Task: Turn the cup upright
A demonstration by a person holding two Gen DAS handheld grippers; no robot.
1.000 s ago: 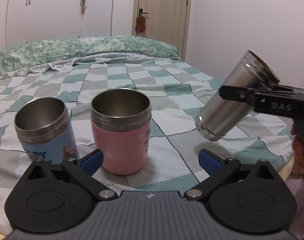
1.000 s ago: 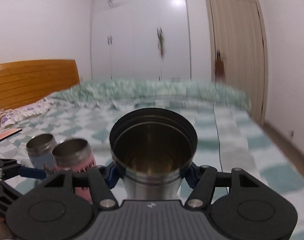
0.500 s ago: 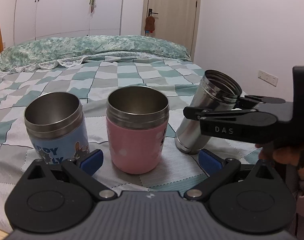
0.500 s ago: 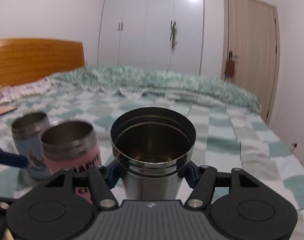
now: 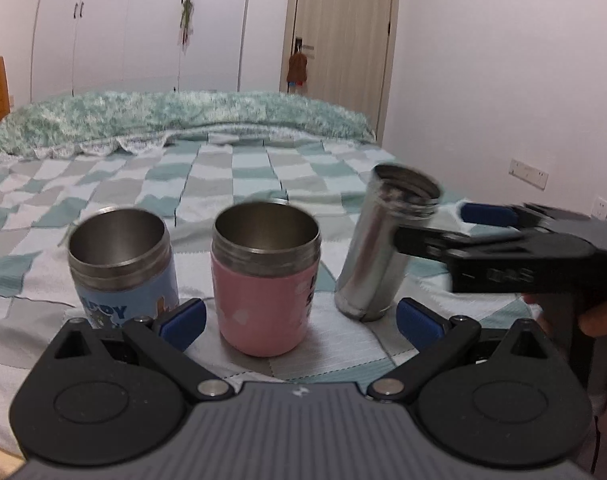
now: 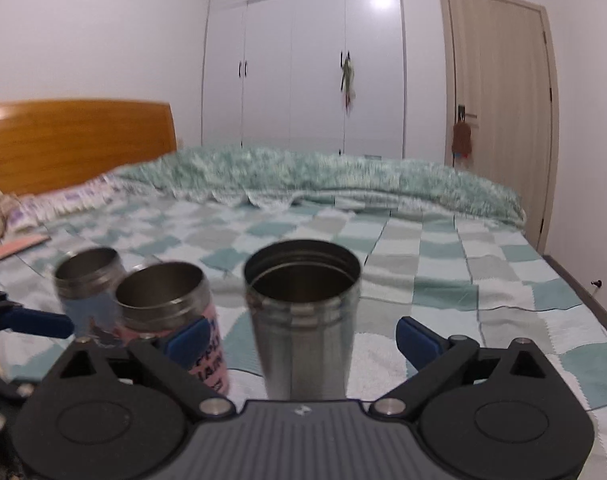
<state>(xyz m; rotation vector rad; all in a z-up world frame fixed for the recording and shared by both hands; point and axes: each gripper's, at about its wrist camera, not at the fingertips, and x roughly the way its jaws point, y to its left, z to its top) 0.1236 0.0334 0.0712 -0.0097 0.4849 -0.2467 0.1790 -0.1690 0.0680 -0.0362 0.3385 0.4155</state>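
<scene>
A plain steel cup (image 6: 303, 316) stands mouth up on the checked bed cover; in the left wrist view (image 5: 383, 240) it leans slightly. My right gripper (image 6: 301, 338) is open, its blue pads clear of the cup on both sides; it also shows in the left wrist view (image 5: 443, 224) reaching in from the right. A pink cup (image 5: 265, 280) and a blue cup (image 5: 123, 268) stand upright to the left. My left gripper (image 5: 301, 320) is open and empty, just in front of the pink cup.
The checked bed cover (image 5: 243, 176) runs back to a green quilt (image 5: 183, 116). A wooden headboard (image 6: 75, 140) is at the far left, with a wardrobe and a door (image 6: 499, 112) behind. The bed's right edge (image 6: 575, 300) drops to the floor.
The right gripper tipped the steel cup from slanted in the air to upright on the bed, then opened and drew back from it. The left gripper stayed open.
</scene>
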